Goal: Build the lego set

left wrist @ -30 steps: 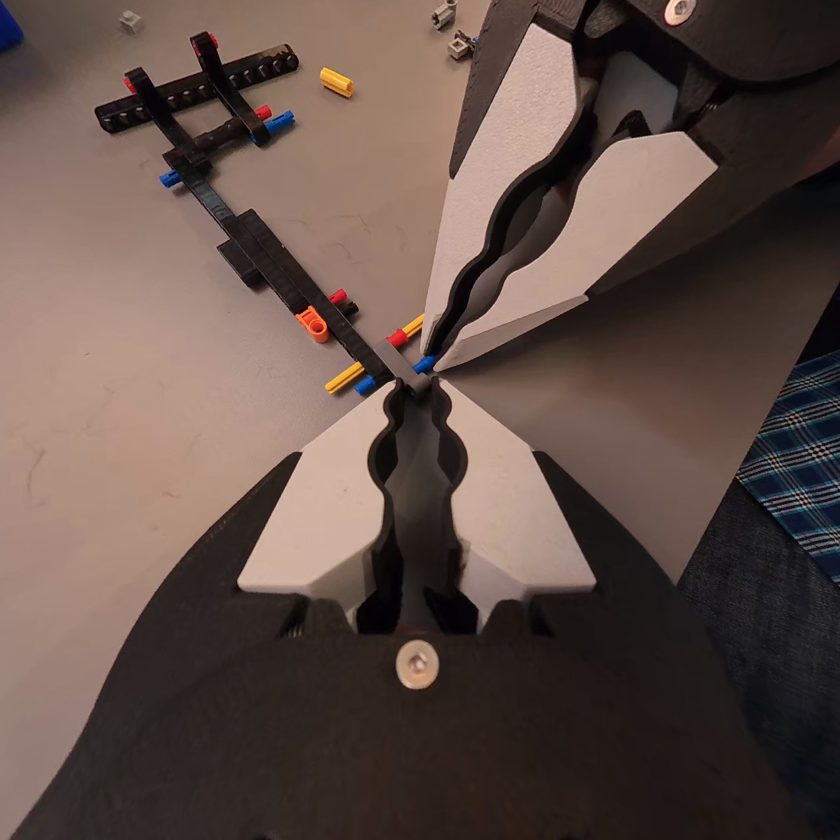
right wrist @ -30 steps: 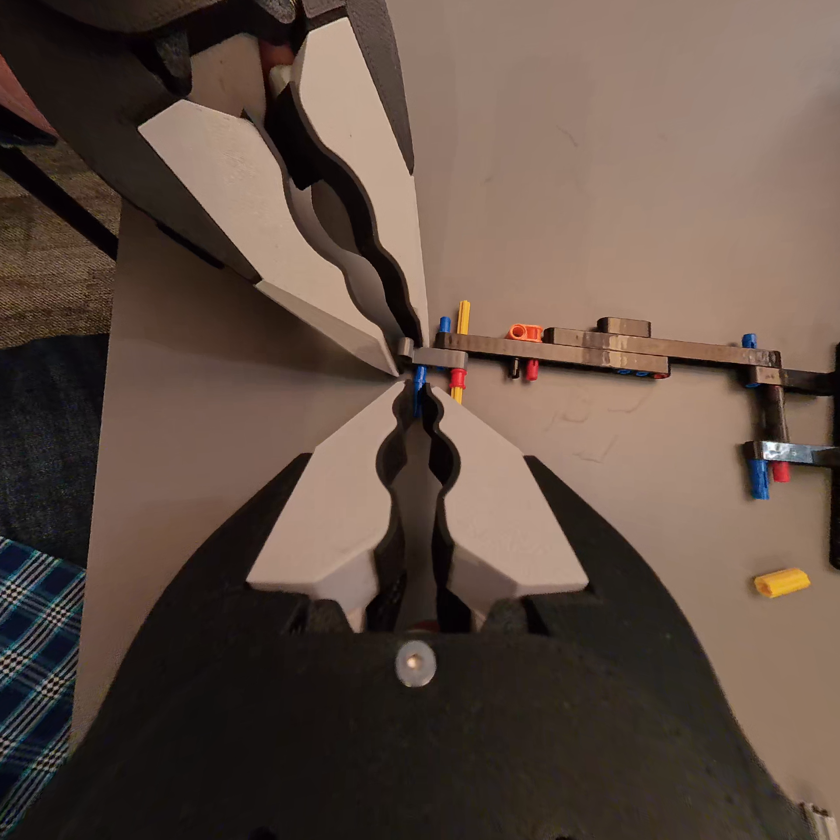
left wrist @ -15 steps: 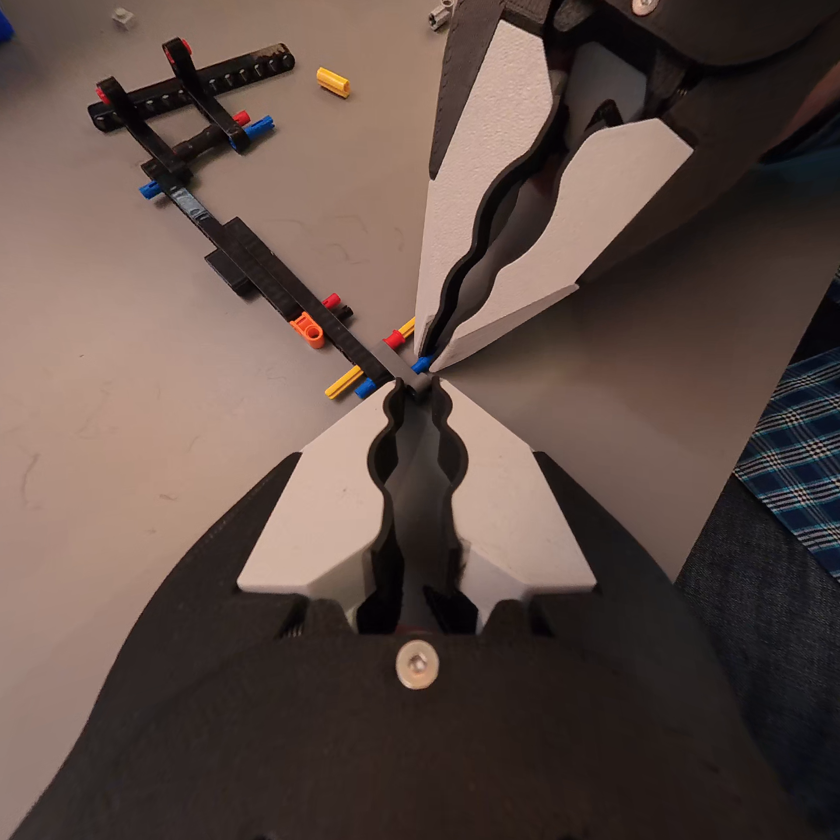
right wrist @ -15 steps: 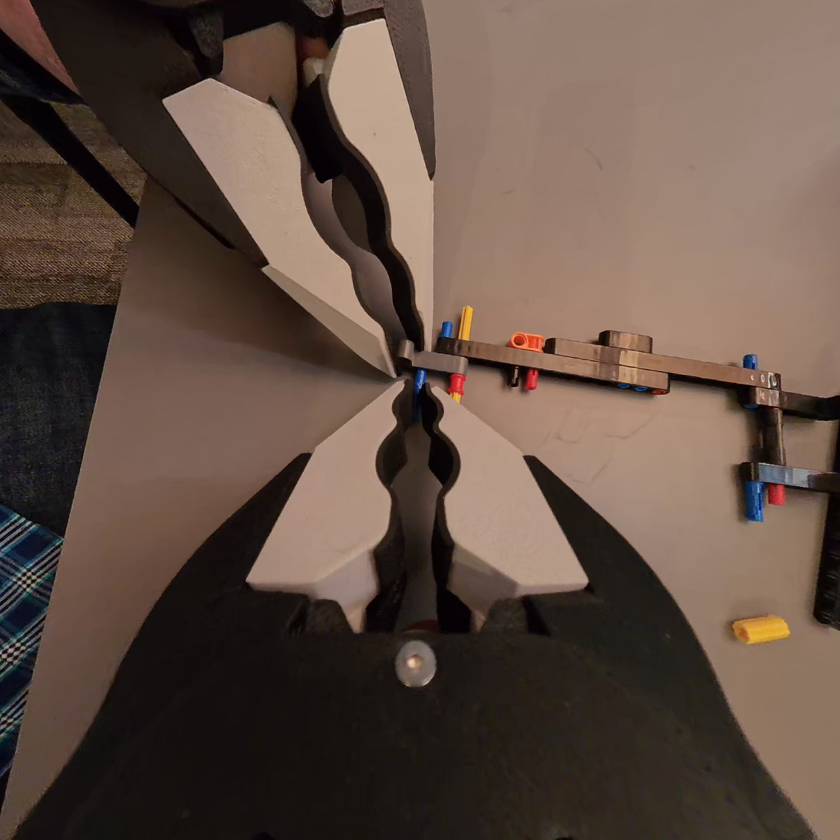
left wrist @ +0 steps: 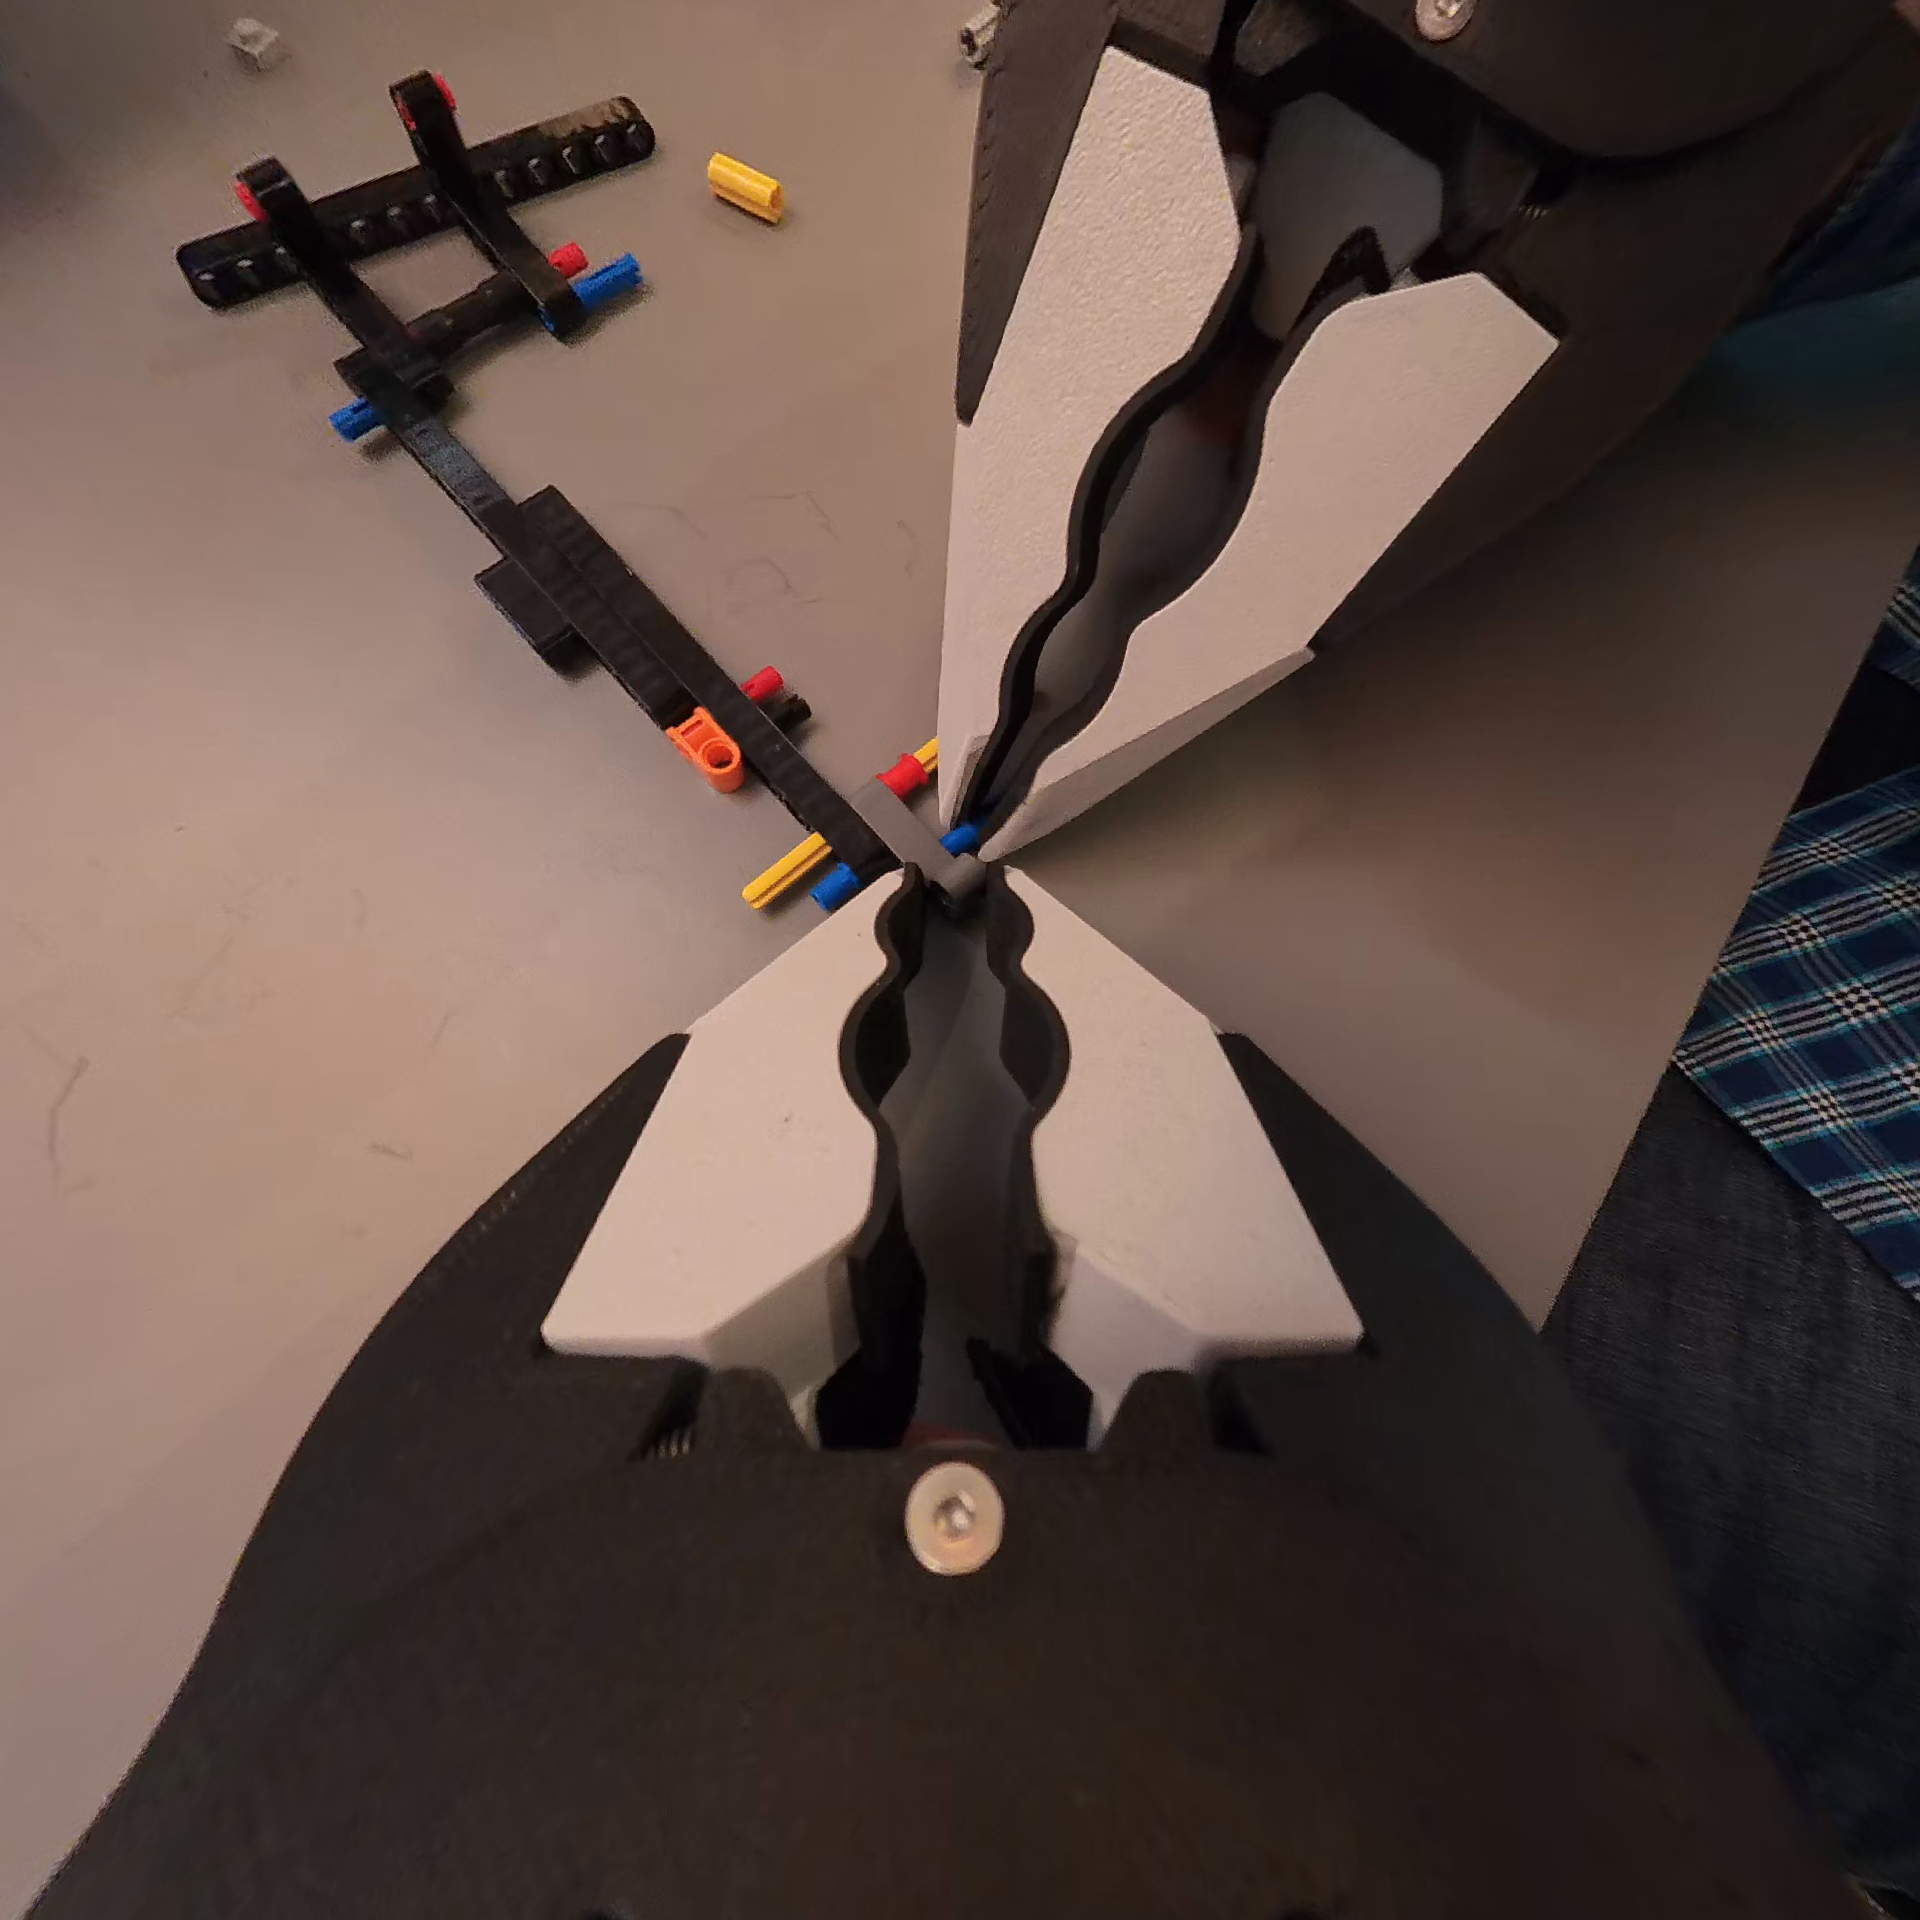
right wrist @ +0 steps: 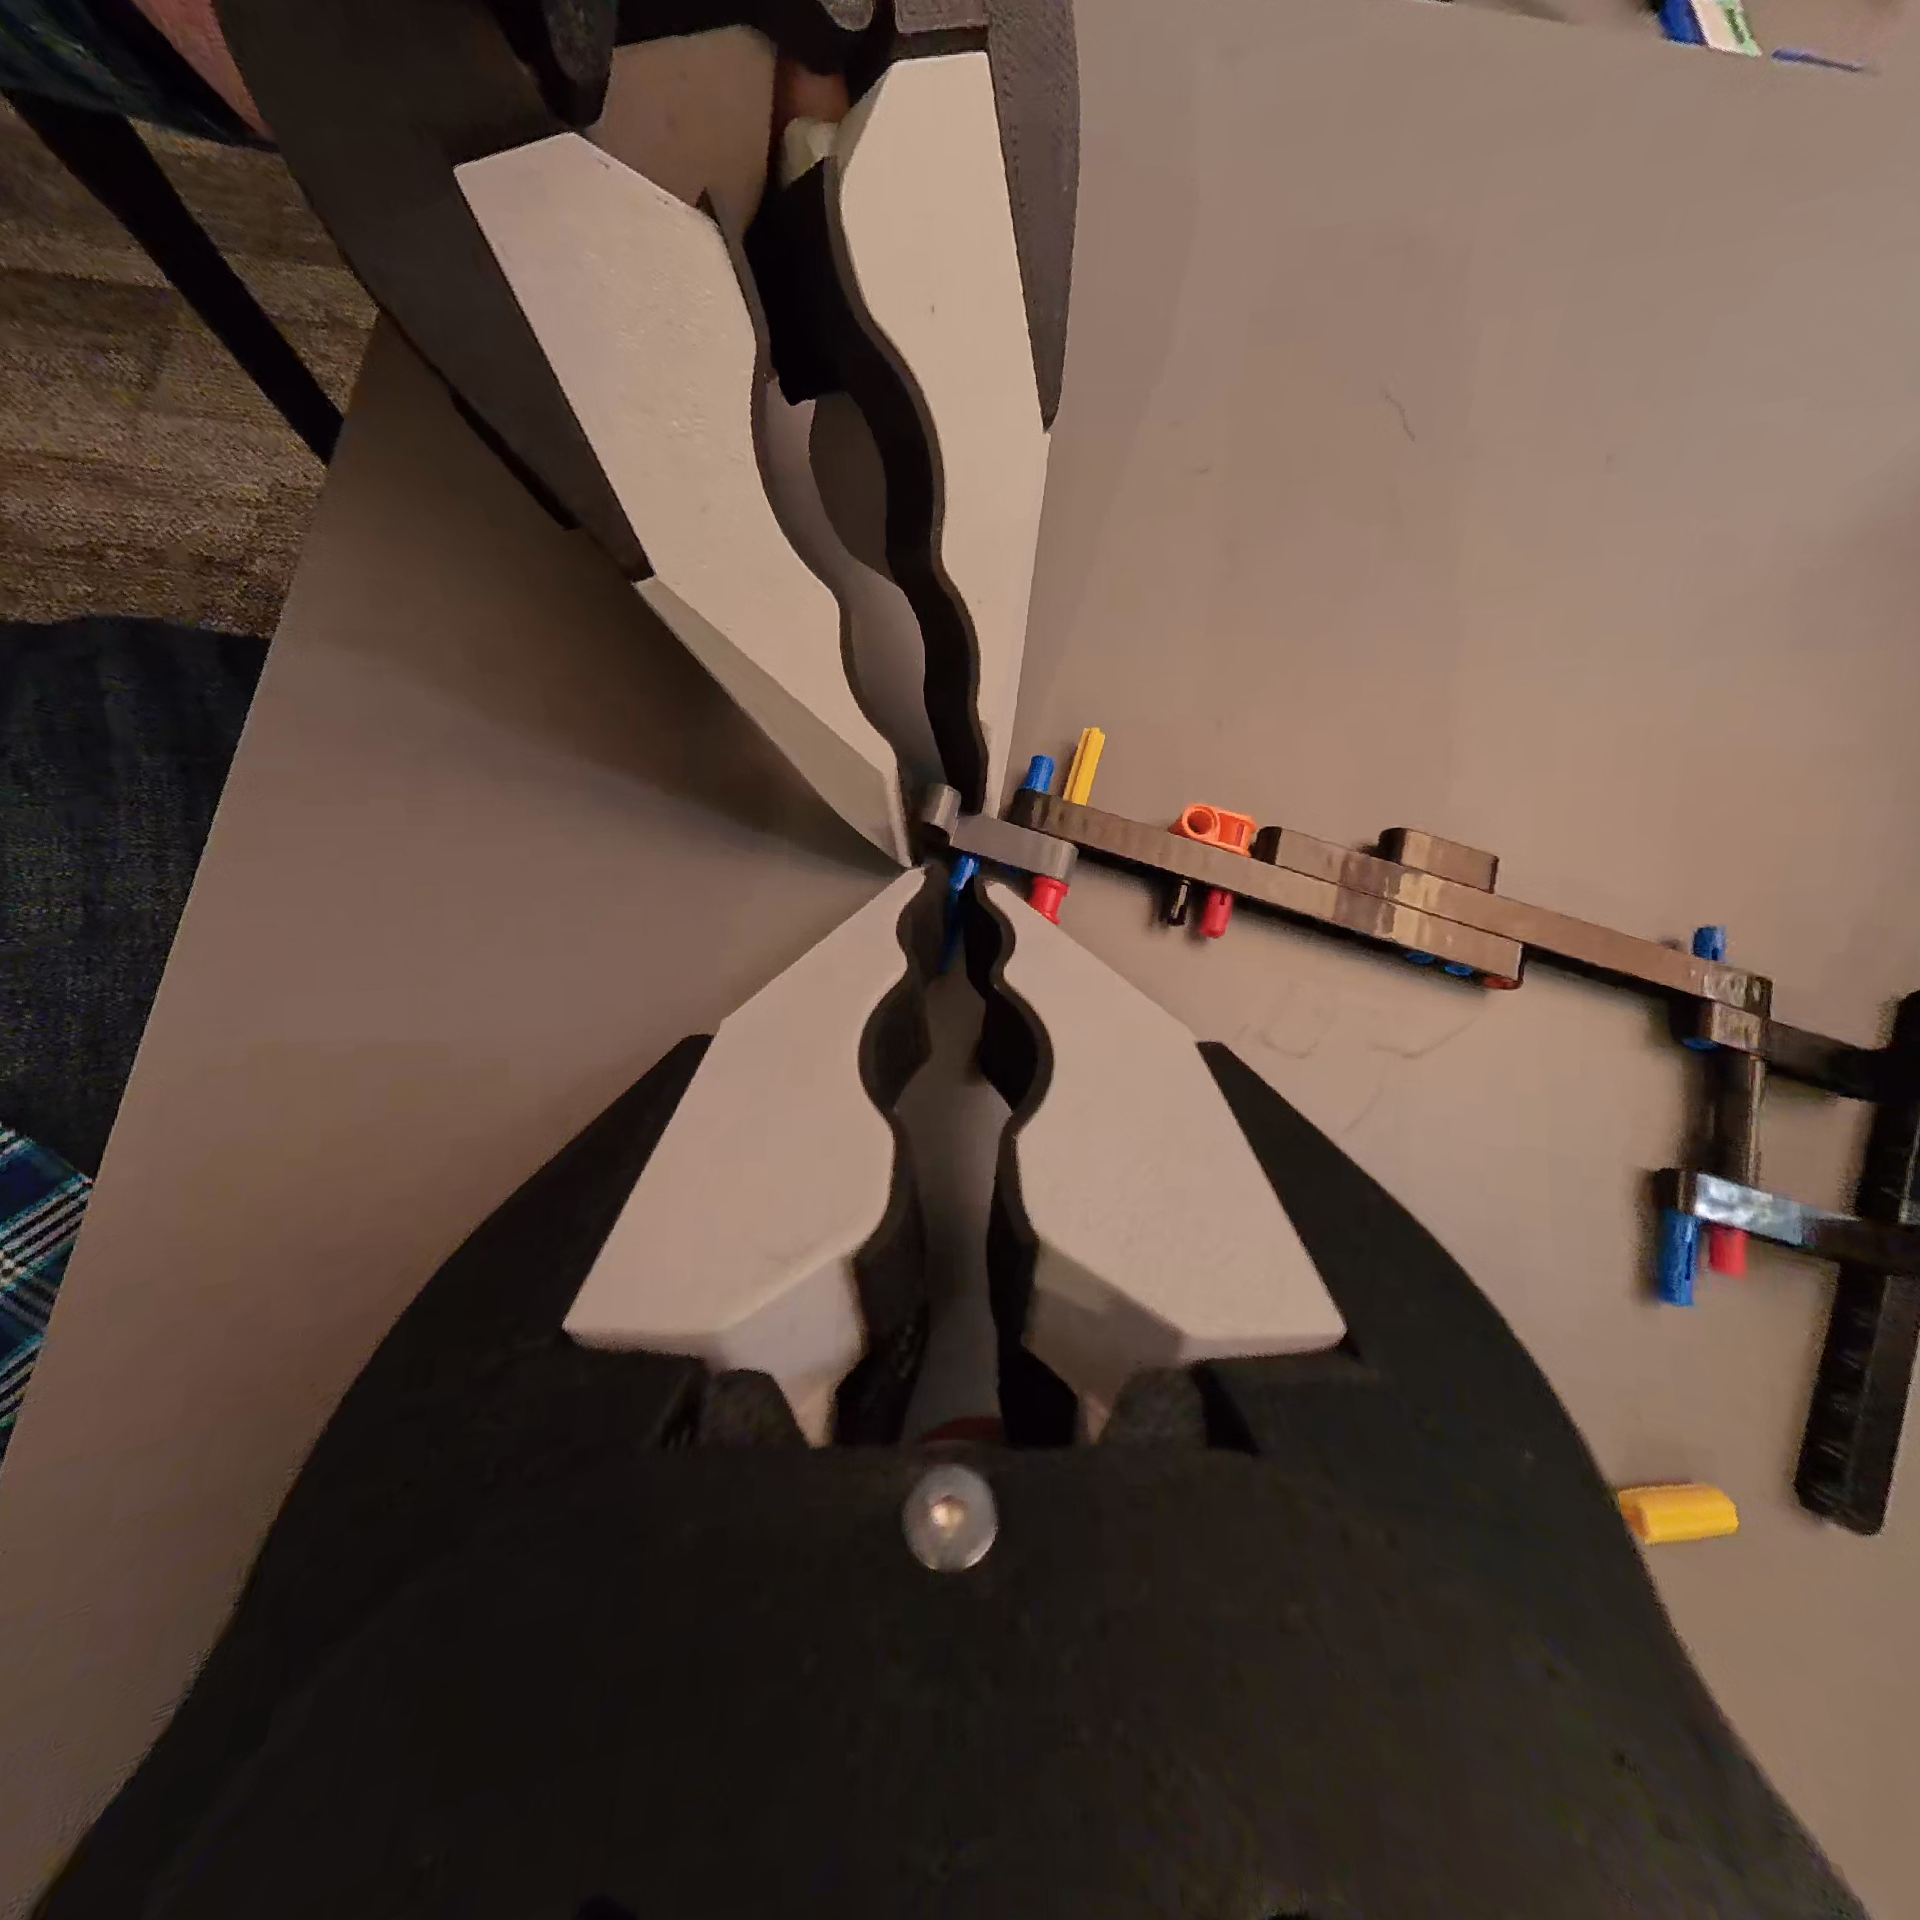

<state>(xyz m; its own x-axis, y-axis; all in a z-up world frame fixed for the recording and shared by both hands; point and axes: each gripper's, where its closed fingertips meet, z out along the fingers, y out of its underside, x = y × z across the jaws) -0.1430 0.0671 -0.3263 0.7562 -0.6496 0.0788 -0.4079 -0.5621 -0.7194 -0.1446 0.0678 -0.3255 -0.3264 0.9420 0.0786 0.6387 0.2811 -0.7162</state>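
Note:
A long black lego beam assembly with red, blue and yellow pins and an orange connector lies on the grey table. A short grey beam is fixed at its near end. My left gripper is shut on the tip of this grey beam. My right gripper comes in from the upper right and is shut on a blue pin at the same end. In the right wrist view my right gripper pinches the blue pin under the grey beam. The left gripper meets it from above.
A loose yellow piece lies beside the assembly's far cross beam and also shows in the right wrist view. Small grey parts lie at the far edge. The table edge is close, with a person's jeans and plaid cloth beyond it.
Both grippers keep their hold at the same joint. The right gripper has swung more upright in the left view. In the right view the assembly now slants down to the right.

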